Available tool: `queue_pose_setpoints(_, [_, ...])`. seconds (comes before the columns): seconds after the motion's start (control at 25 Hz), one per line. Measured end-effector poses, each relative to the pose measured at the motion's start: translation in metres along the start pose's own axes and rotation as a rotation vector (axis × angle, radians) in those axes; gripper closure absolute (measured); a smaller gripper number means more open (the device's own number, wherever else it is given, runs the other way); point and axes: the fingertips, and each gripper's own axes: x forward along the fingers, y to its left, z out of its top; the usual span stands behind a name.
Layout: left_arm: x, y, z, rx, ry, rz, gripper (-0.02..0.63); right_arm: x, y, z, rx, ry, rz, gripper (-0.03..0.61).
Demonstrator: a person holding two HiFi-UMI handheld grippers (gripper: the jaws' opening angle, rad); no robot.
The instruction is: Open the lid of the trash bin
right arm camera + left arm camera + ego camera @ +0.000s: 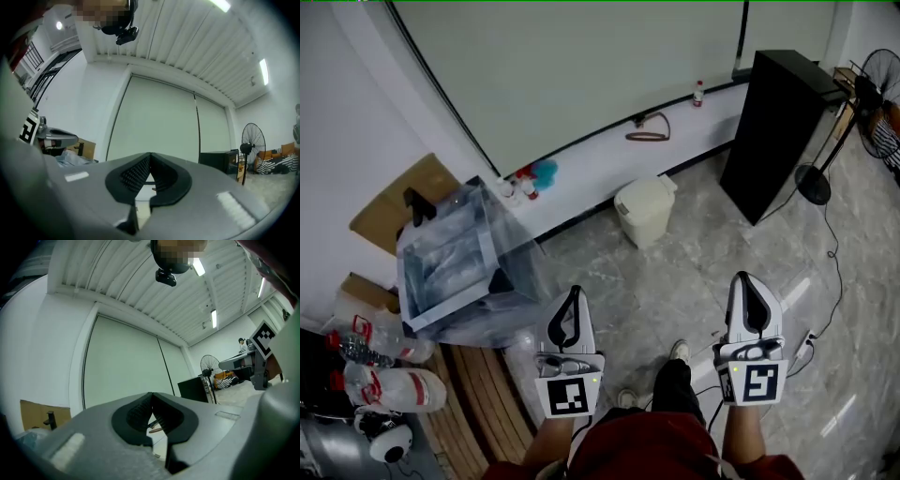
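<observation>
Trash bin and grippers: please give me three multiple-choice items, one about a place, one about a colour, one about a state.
1. Where does the trash bin stand?
A. On the floor by the wall, left of the black cabinet.
B. On wooden slats.
C. Between the person's shoes.

2. What colour is the trash bin?
A. Black.
B. Cream white.
C. Red.

3. How are the two grippers?
A. Both open.
B. Both shut, empty.
C. Left shut on a lid.

Answers: 1 A, the head view shows it at the wall's foot. 2 B, its shell looks pale cream. 3 B, on the left gripper and the right gripper the jaw tips meet with nothing between.
</observation>
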Motion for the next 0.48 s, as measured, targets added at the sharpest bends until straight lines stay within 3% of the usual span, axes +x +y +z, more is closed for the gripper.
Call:
queue_pose_setpoints(0.32, [0.080, -0.049, -0.009, -0.006, 0.037, -0.032, 0.612, 0.049, -0.067, -0.021, 0.088, -0.017, 0.006, 0.580])
queue_pose_setpoints(0.48, [0.124, -0.081, -0.003, -0.005, 0.034, -0.047, 0.612, 0.069, -0.112, -0.030, 0.079, -0.006, 0.008, 0.580])
